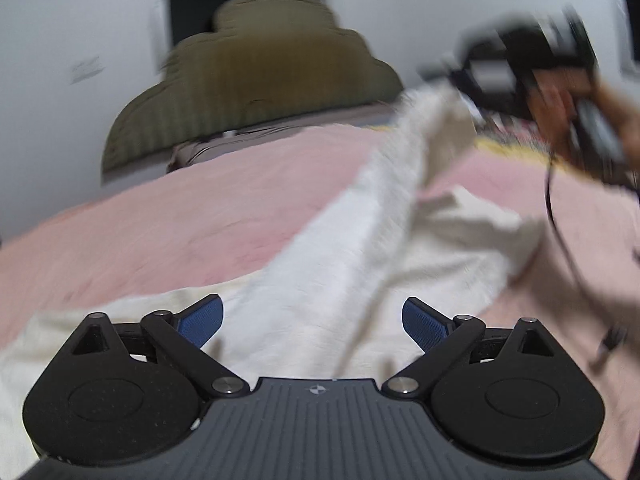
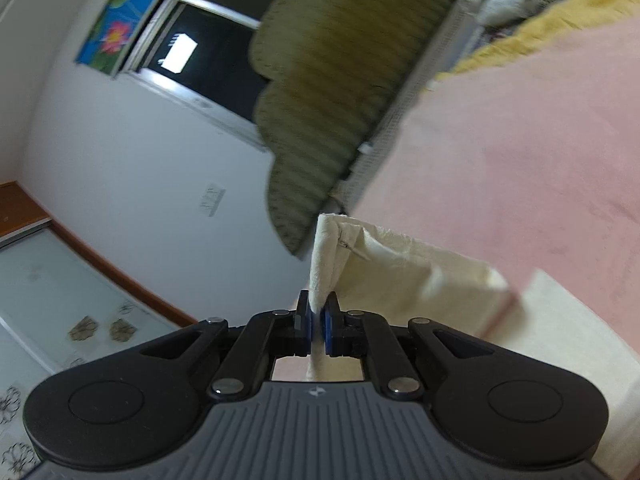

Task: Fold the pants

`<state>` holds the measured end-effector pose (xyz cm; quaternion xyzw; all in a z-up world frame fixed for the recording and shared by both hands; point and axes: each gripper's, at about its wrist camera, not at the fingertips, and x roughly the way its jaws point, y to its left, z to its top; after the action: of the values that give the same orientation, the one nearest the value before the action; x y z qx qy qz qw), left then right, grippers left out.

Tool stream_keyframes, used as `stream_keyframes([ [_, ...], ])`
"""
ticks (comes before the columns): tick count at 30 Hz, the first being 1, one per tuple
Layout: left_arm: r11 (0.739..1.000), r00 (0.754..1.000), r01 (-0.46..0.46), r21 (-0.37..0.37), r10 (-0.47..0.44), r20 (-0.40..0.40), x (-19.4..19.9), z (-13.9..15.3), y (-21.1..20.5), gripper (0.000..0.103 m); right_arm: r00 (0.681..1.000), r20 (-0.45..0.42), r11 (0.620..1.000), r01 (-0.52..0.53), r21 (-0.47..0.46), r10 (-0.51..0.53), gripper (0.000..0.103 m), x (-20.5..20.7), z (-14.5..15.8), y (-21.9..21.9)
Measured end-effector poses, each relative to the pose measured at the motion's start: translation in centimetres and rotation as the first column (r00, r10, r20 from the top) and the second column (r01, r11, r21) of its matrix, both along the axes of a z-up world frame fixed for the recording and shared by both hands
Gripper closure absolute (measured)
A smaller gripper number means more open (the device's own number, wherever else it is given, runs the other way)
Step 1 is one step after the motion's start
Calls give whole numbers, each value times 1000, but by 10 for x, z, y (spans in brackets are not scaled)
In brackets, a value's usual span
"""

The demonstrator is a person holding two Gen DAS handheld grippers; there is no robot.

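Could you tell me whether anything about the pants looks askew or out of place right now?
Yes: the cream pants lie rumpled on the pink bedspread, one end pulled up, pinched by the right gripper.

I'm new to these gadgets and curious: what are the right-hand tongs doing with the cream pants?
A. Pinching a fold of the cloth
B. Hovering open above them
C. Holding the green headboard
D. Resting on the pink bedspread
A: the right tongs are shut, with an edge of the cream pants squeezed between their blue pads.

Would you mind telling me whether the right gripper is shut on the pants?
Yes, the right gripper is shut on the pants; cream fabric sits pinched between its blue pads.
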<state>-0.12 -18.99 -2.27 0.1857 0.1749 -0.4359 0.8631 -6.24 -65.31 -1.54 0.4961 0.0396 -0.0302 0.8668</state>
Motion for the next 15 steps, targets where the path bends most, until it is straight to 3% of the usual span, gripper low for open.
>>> stream_keyframes([
  [3,998,999,-3,65,0,51,-1,-14,-18,22,999,30,999,-33,-38,34,97,1,20,4],
  [5,996,999,-36,77,33,34,11,-21,-22,48,998,38,998,-44,-46,46,97,1,27,5],
  [7,996,998,-62,59,64,-26,23,-24,-19,67,998,32,998,-49,-40,50,97,3,26,4],
  [9,997,991,-80,16,81,-105,39,-24,-10,79,998,1,998,-57,-15,58,97,11,22,0],
  [11,990,982,-141,-23,137,-127,59,-14,-1,87,996,-35,997,-77,22,78,97,27,21,-8],
  [13,964,971,-237,-121,230,-70,72,10,10,87,997,-20,996,-78,35,79,97,35,27,-11],
  [15,918,954,-283,-279,298,14,72,38,29,86,992,100,996,-74,-44,78,97,29,45,-1],
])
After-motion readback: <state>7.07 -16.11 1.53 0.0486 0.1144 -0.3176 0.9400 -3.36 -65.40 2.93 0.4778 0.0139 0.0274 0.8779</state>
